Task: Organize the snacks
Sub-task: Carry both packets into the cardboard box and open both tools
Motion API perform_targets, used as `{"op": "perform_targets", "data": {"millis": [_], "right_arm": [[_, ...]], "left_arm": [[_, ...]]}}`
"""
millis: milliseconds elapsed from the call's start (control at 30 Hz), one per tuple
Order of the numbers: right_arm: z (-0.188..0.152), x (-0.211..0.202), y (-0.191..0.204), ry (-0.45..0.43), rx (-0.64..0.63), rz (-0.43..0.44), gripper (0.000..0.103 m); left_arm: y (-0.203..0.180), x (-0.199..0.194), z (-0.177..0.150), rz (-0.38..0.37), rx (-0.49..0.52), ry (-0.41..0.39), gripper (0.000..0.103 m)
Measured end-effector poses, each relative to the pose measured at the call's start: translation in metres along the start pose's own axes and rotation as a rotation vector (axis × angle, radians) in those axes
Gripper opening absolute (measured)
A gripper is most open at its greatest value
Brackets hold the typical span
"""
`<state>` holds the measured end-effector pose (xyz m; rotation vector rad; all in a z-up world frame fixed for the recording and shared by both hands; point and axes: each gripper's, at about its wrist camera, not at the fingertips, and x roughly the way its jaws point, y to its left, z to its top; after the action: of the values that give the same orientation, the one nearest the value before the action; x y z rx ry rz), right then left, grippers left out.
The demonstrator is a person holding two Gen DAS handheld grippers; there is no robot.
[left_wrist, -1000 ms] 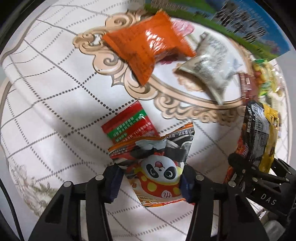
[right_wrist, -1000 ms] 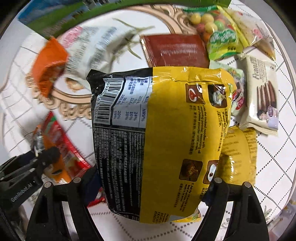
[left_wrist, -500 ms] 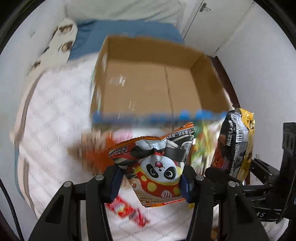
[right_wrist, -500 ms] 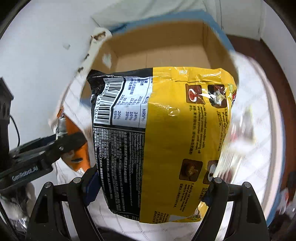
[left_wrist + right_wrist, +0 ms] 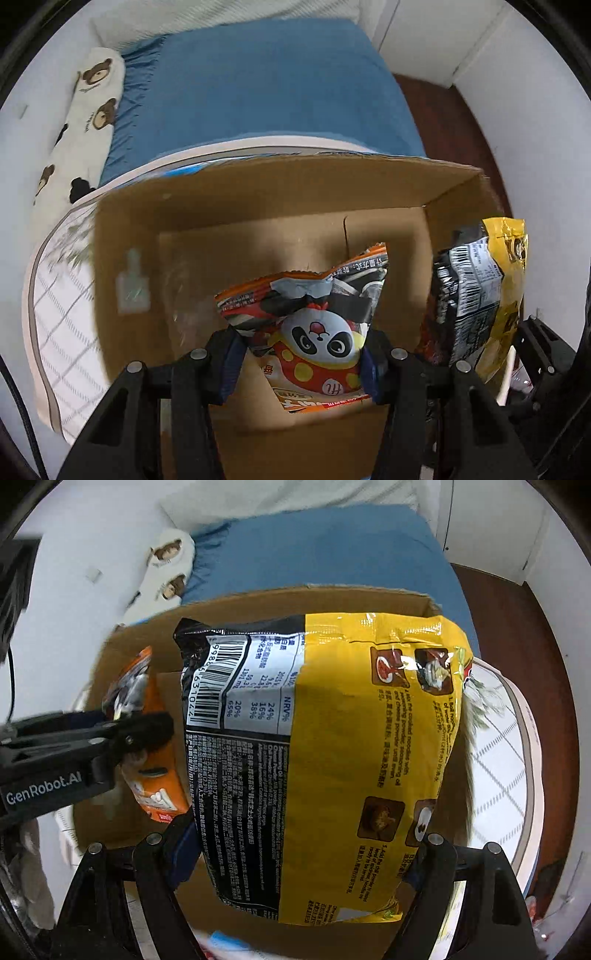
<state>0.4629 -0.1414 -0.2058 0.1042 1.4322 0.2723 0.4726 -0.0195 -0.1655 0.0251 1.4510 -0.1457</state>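
Note:
My left gripper is shut on an orange snack packet with a panda on it and holds it over the open cardboard box. My right gripper is shut on a large yellow and black noodle packet, also held over the box. The noodle packet shows at the right in the left wrist view. The left gripper with the panda packet shows at the left in the right wrist view. The part of the box floor that shows looks bare.
The box stands on a white table with a grid-pattern cloth, seen also to the right of the box. Behind it is a bed with a blue sheet and a bear-print pillow. White walls stand on both sides.
Both grippers have lifted from the snack-strewn table and swung up over the open cardboard box, each still holding its packet. The loose snacks are out of view.

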Motion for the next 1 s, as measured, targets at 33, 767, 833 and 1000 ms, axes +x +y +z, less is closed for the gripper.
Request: {"op": "perform_targets", "data": {"millis": [33,767,833,1000], "right_arm": [[0.005,0.005,-0.007,0.015,0.002,-0.006,0.086],[-0.021,-0.002,-0.016,0.033,0.042,-0.053,0.097],[-0.030,-0.015,-0.016,0.010,0.038,-0.062,0.097],[-0.059,-0.050,-0.010,-0.047,0.037,-0.082,0.097]], "left_arm": [[-0.003,0.011,0.008,0.003,0.010,0.019,0.049],[0.000,0.017,0.005,0.070,-0.065,-0.044,0.090],[0.002,0.006,-0.005,0.074,-0.078,-0.074,0.090],[0.005,-0.022,-0.033,0.100,-0.097,-0.153,0.090]]}}
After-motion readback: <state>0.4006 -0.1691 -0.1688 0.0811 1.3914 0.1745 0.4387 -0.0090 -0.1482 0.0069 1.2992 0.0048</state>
